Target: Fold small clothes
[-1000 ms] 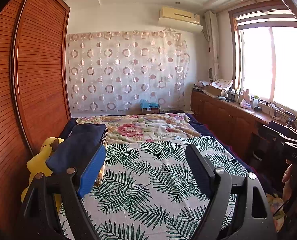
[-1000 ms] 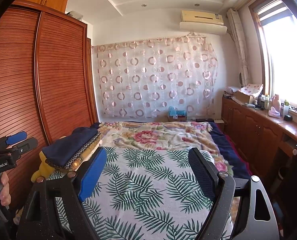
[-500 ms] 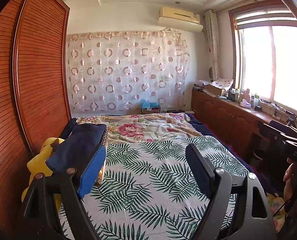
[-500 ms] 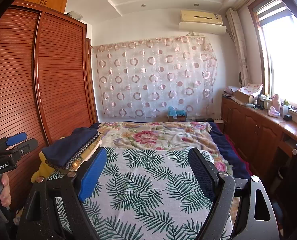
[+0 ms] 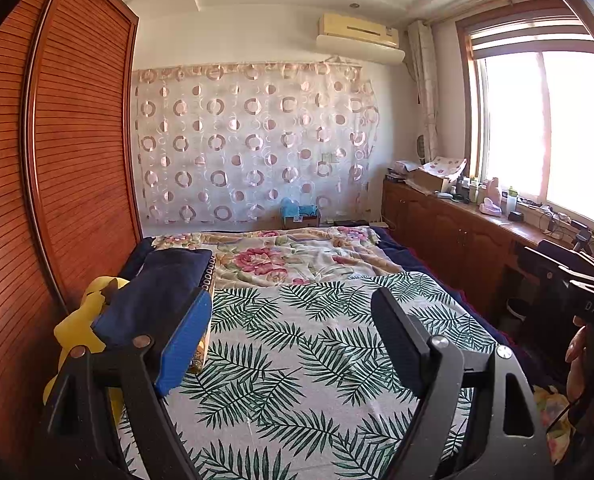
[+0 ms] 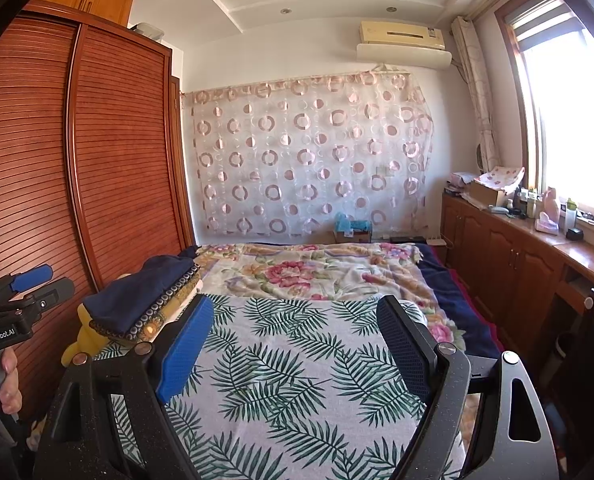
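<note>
A stack of folded clothes (image 5: 153,292), navy on top with a patterned piece under it, rests on a yellow item (image 5: 77,328) at the bed's left edge; the stack (image 6: 145,296) also shows in the right wrist view. My left gripper (image 5: 291,296) is open over the palm-leaf sheet (image 5: 297,360), nothing between its fingers. My right gripper (image 6: 297,302) is open too, held level over the same sheet (image 6: 281,380), nothing between its pads. Each gripper is held by a hand (image 6: 9,380) at the side of the other's view.
A floral blanket (image 5: 289,256) covers the far half of the bed. A slatted wooden wardrobe (image 5: 77,160) stands close on the left. Low wooden cabinets (image 5: 457,240) with clutter run under the window on the right. A circle-patterned curtain (image 6: 309,160) hangs behind.
</note>
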Available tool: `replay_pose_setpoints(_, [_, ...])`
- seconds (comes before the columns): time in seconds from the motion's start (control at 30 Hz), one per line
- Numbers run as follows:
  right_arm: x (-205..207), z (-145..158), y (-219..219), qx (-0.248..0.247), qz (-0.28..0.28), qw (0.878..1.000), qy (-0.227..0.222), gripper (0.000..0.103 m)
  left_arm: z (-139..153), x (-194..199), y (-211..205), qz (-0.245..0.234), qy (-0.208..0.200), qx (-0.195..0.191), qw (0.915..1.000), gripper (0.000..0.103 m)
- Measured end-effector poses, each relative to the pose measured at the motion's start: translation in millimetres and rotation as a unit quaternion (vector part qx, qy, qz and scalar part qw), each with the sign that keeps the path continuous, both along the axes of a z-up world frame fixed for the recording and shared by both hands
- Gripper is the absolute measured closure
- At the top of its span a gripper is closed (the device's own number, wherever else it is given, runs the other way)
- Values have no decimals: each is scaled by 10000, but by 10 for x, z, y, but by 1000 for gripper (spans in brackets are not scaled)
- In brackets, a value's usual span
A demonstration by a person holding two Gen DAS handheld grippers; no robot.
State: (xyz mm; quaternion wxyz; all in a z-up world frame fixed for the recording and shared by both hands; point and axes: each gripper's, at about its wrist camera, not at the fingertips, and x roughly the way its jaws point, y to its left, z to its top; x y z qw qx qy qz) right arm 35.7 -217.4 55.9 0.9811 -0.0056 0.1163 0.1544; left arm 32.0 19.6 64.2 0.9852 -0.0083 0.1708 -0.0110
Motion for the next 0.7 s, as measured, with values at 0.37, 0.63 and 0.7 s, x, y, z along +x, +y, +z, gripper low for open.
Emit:
replay_pose_setpoints(0.37, [-12,8,-3,-13,-15,10000,-12,18,15,2,-3,-5,5,-1,10000,21])
replay_pose_setpoints(0.63, [-7,-2,-8,0,-16,10000,-5,18,-6,9,-4,-6,10,-6,10000,21])
replay_pose_setpoints(0.7, [-7,-3,-8,1,-11,10000,2,18,-7,9,-5,-6,9,-3,10000,21])
